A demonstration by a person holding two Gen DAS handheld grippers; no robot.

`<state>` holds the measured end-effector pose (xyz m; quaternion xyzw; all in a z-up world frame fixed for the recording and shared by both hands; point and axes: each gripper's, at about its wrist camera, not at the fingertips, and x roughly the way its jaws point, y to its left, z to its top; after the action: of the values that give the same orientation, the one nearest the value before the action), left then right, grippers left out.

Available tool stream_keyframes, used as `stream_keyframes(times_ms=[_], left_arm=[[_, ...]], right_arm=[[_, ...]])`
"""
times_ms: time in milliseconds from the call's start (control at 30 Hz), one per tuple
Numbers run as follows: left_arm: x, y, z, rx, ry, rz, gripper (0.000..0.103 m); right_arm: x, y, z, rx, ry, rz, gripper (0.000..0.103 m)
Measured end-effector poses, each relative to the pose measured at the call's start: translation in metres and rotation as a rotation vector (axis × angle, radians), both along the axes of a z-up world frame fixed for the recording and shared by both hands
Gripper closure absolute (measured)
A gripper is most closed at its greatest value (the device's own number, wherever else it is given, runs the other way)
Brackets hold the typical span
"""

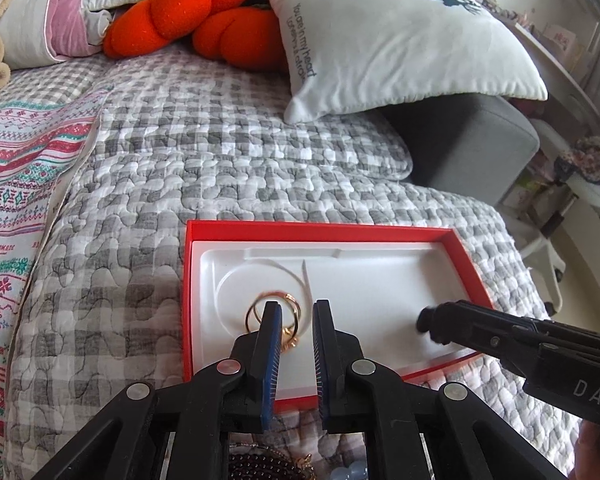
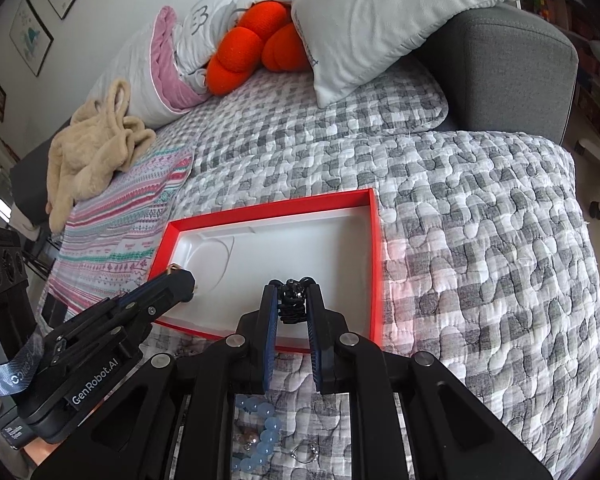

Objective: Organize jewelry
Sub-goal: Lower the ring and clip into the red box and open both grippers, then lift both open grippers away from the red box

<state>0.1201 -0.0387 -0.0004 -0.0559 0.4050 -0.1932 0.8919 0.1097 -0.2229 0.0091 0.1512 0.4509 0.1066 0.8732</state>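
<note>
Bed (image 1: 220, 184): fingers (image 2: 271, 308) grip black beads (image 2: 293, 308)

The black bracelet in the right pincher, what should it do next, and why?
Probably lower a little and open the right gripper. It is shut on the black bead bracelet, which already hangs over the white liner of the red box. The left gripper is open by the gold rings, clear of that spot.

Right tongs (image 2: 293, 300) pinch a black beaded piece (image 2: 292, 307) over the red-rimmed tray (image 2: 374, 264).
</note>
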Motion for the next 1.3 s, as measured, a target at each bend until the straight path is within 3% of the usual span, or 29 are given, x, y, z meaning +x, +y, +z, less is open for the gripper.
stream_keyframes(times_ms=[67,300,367,533,733,967,1300], left_arm=[[-0.002,0.002,0.004,-0.008,-0.004,0.003,0.068],[-0.021,0.008,0.015,0.001,-0.017,0.007,0.061],[-0.030,0.010,0.019,0.013,-0.027,0.012,0.052],[-0.051,0.020,0.021,0.038,-0.010,0.022,0.042],[-0.071,0.039,0.018,0.032,0.024,0.070,0.020],[-0.093,0.061,0.013,0.067,0.017,0.135,0.008],[-0.109,0.088,-0.004,0.163,0.032,0.166,0.006]], right_arm=[[-0.002,-0.003,0.005,0.006,-0.010,-0.002,0.086],[-0.017,-0.014,0.021,0.007,-0.037,-0.024,0.075],[-0.025,-0.015,0.026,0.003,-0.044,-0.023,0.071],[-0.049,-0.015,0.036,-0.042,-0.071,-0.004,0.052],[-0.078,-0.011,0.036,-0.113,-0.067,-0.012,0.048],[-0.099,-0.002,0.029,-0.142,-0.038,-0.006,0.038],[-0.108,0.010,0.011,-0.162,0.016,-0.013,0.037]])
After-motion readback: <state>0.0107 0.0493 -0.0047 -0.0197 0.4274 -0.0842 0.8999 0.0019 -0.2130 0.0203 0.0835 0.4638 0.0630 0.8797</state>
